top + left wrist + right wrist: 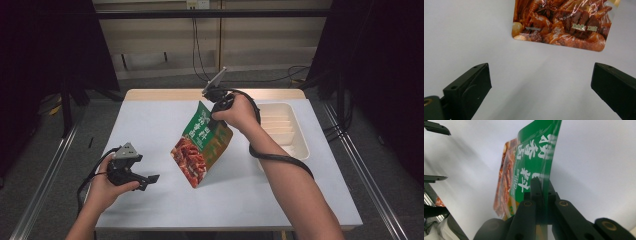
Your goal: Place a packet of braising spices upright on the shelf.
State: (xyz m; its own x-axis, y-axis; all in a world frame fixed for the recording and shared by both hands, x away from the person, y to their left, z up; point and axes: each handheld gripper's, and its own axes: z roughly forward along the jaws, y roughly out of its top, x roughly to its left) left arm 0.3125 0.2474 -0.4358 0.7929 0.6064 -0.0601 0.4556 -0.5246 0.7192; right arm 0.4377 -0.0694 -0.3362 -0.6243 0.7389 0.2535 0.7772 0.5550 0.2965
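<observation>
Green and glossy, the pouch (202, 150) hangs above the middle of the tabletop (150, 120), its lower corner touching or just clear of the surface; I cannot tell which. The right gripper (216, 116) has its jaws clamped on the pouch's green top edge, and in the right gripper view the film (534, 162) runs edge-on between them.

It looks like a thin, flexible food sachet: light, soft, likely slick, and apt to swing or twist when held by one edge. The flat sealed border is probably the safest place to pinch; squeezing the filled middle might deform the contents.

White Chinese characters run down the green panel, but I cannot read them with confidence. Below is a photo of braised meat with star anise, and in the left gripper view the small print on the pouch (564, 27) is too blurred to read.

The left gripper (149, 179) rests low near the front left corner, jaws spread wide and empty, aimed at the pouch's bottom. A white tray (300, 145) sits by the right edge.
</observation>
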